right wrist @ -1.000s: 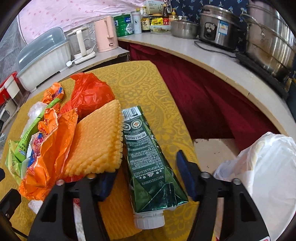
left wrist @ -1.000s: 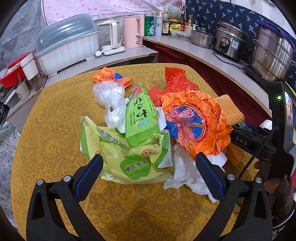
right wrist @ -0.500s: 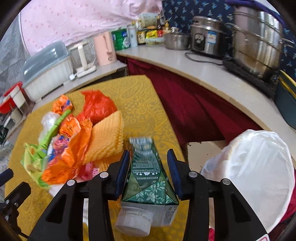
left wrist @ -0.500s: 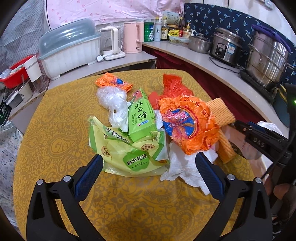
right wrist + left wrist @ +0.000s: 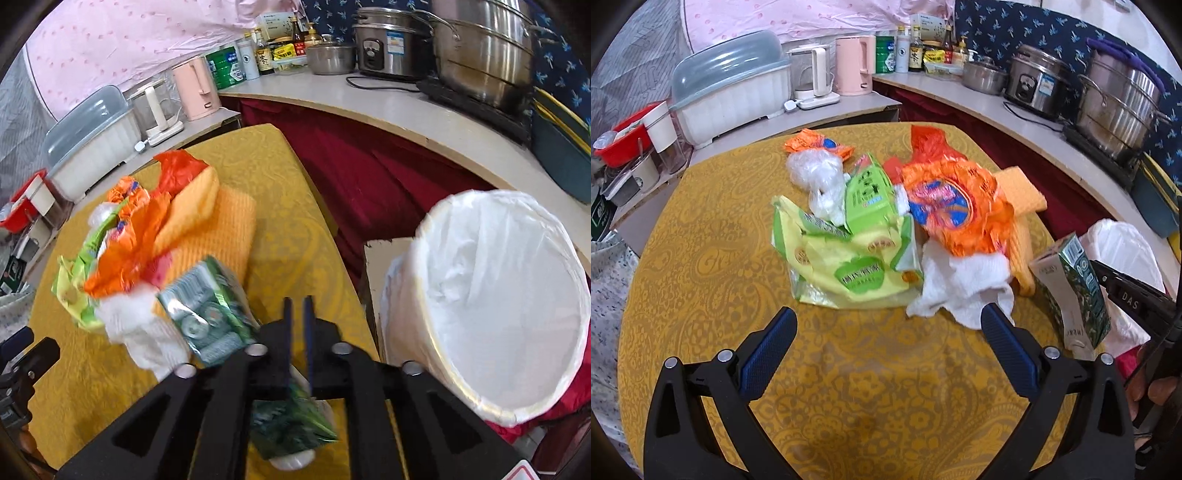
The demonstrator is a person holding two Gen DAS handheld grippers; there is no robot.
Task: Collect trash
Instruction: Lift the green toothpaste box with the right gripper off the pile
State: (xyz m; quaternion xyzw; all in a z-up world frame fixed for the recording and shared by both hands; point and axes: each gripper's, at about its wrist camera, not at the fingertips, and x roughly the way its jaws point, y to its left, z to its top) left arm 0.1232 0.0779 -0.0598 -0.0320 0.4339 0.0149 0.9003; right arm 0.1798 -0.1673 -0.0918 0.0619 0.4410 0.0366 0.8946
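Observation:
A pile of trash lies on the yellow table [image 5: 701, 258]: an orange wrapper [image 5: 953, 206], a yellow-green bag [image 5: 849, 269], a green box [image 5: 868, 192], a white paper towel [image 5: 960, 284] and a clear plastic bag [image 5: 816, 173]. My left gripper [image 5: 890, 343] hangs open in front of the pile, with nothing between its fingers. My right gripper [image 5: 298, 317] is closing on a dark green carton [image 5: 207, 317], squeezed and twisted to the left between the fingers. The carton [image 5: 1078, 291] is raised at the table's right edge. A white-lined bin [image 5: 402, 295] stands just right of it.
A yellow waffle cloth [image 5: 1023, 192] and a red-orange bag [image 5: 927, 140] lie behind the pile. The curved counter carries a rice cooker [image 5: 1038, 85], a steel pot [image 5: 1115, 107], a pink kettle [image 5: 853, 66] and a covered dish rack [image 5: 731, 92]. A hand [image 5: 1156, 391] shows at the right.
The right gripper closed on the green carton, lifted it off the table and carried it toward the bin. The left gripper drew back a little from the pile.

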